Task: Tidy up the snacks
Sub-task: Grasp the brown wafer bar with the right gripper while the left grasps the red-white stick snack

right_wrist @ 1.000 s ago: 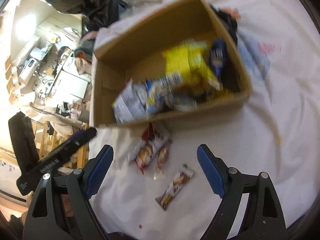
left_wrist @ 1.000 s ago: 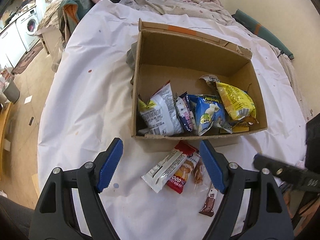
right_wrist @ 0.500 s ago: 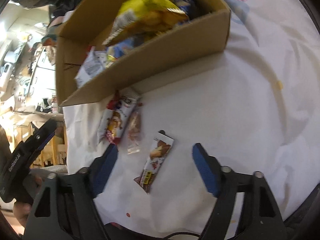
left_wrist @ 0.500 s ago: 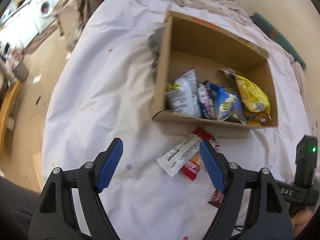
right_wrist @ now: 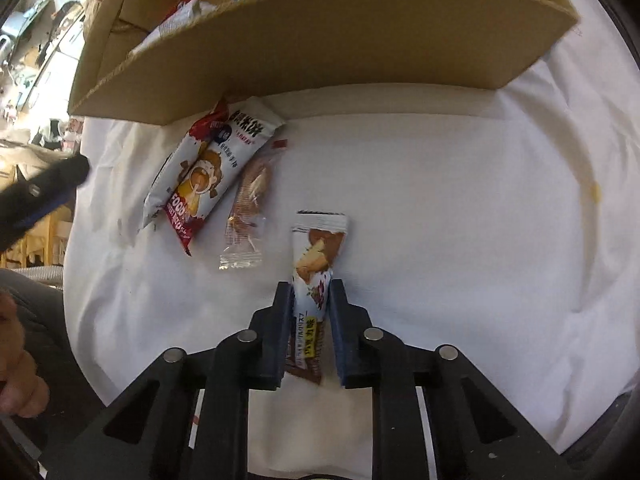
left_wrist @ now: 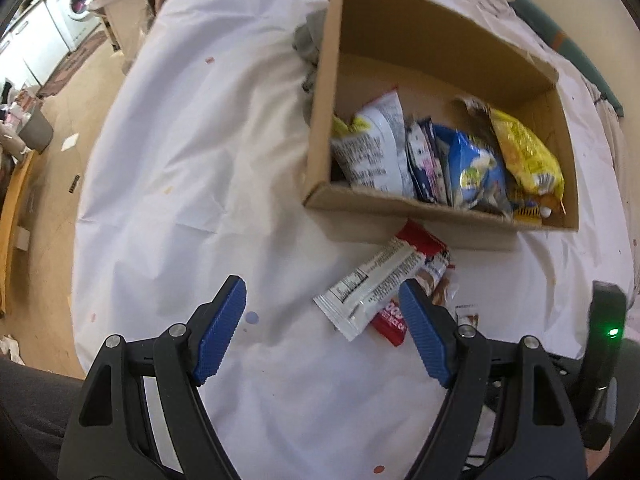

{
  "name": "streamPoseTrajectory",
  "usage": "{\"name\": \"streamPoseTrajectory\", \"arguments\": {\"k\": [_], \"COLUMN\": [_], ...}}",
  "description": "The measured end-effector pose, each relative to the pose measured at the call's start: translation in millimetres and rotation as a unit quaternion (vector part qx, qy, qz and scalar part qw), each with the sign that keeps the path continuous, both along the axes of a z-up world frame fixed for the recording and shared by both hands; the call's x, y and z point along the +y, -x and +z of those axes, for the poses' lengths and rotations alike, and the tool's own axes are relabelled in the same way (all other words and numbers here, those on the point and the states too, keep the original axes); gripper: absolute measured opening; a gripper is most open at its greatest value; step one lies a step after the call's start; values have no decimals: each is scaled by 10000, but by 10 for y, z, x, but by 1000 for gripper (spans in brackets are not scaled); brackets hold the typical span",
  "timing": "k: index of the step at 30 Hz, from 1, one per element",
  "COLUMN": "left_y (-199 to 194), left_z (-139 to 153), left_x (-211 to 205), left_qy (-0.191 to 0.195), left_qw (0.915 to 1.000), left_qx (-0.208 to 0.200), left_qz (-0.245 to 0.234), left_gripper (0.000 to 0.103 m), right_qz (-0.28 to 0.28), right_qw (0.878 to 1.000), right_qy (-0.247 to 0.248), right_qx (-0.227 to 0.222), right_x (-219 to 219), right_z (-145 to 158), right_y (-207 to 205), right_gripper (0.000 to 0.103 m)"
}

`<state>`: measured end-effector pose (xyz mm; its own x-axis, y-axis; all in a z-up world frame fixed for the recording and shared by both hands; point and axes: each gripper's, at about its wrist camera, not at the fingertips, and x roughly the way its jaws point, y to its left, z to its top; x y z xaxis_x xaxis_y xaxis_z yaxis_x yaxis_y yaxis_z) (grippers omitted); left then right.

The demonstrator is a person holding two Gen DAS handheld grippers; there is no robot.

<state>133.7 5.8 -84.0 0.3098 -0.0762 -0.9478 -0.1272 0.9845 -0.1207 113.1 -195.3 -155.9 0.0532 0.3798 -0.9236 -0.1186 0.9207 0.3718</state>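
The right gripper (right_wrist: 309, 294) has just squeezed its jaws together on a brown-and-white snack bar (right_wrist: 318, 252), which lies flat on the white cloth (right_wrist: 460, 220). The left gripper (left_wrist: 322, 322) has its jaws wide apart with nothing between them, above the cloth. Just past its right finger lie a white packet (left_wrist: 372, 282) on top of a red packet (left_wrist: 390, 320). Beside them is a clear-wrapped snack (right_wrist: 248, 208). Behind these sits the cardboard box (left_wrist: 400, 208), and at least 4 snack bags (left_wrist: 472, 164) stand inside it.
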Motion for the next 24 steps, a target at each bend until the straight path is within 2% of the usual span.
{"name": "streamPoseTrajectory", "arguments": {"k": [3, 6, 9, 11, 14, 17, 18, 24], "left_y": [-25, -113, -205, -271, -332, -376, -385, -402], "left_z": [-53, -149, -259, -358, -471, -524, -518, -564], "left_x": [-92, -273, -367, -428, -487, -489, -479, -368], "left_qy": [-35, -255, -205, -178, -208, -8, 132, 407], "left_qw": [9995, 9956, 9936, 9927, 9911, 9910, 9914, 9909], "left_qx": [62, 162, 320, 402, 501, 517, 478, 466], "left_qz": [-309, -888, -1062, -1126, -1216, -1233, -1214, -1198], "left_gripper": [76, 76, 76, 75, 62, 49, 42, 34], "right_qz": [-296, -746, -993, -1065, -1148, -1175, -1151, -1119], "right_qw": [9991, 9934, 9878, 9874, 9870, 9864, 9865, 9870], "right_qy": [-281, -705, -965, -950, -975, -1031, -1044, -1043], "right_qx": [-142, -519, -712, -690, -561, -510, -514, -489], "right_x": [-200, -476, -615, -650, -718, -715, -751, -646], "right_z": [110, 319, 417, 416, 384, 379, 414, 375], "right_y": [-15, -47, -53, -69, -77, -65, -65, -74], "right_gripper": [18, 18, 18, 18, 19, 19, 19, 19]}}
